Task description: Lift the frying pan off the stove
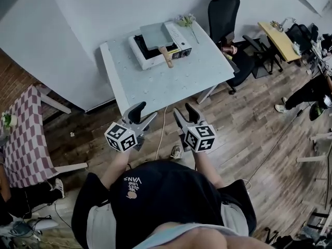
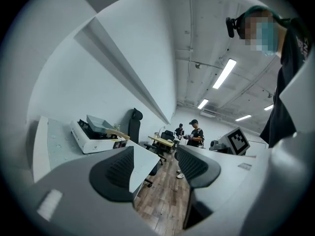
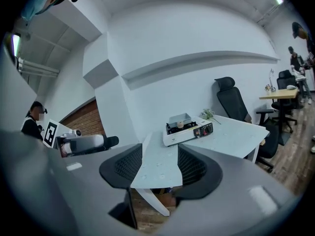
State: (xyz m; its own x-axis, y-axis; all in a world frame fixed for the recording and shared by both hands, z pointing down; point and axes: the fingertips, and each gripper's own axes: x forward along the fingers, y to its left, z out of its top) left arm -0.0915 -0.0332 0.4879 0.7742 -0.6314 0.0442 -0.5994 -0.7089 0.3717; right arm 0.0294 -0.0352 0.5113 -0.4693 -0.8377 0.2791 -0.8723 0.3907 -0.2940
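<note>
A square grey frying pan (image 1: 154, 35) with a wooden handle (image 1: 167, 56) sits on a white portable stove (image 1: 150, 57) at the far side of the white table (image 1: 171, 82). Both grippers hang in the air short of the table's near edge, well away from the pan. My left gripper (image 1: 143, 114) is open with nothing between its pads; its own view has the stove (image 2: 91, 140) and pan (image 2: 100, 123) far off to the left. My right gripper (image 1: 184, 113) is open and empty too, pointing at the stove (image 3: 186, 130) and pan (image 3: 179, 118).
A green sprig (image 1: 187, 21) lies on the table beside the stove. A black office chair (image 1: 224, 9) stands behind the table's right corner. A checked table (image 1: 23, 134) is at the left, a wooden desk (image 1: 280, 38) and people at the right. A cable (image 1: 162, 134) runs across the floor.
</note>
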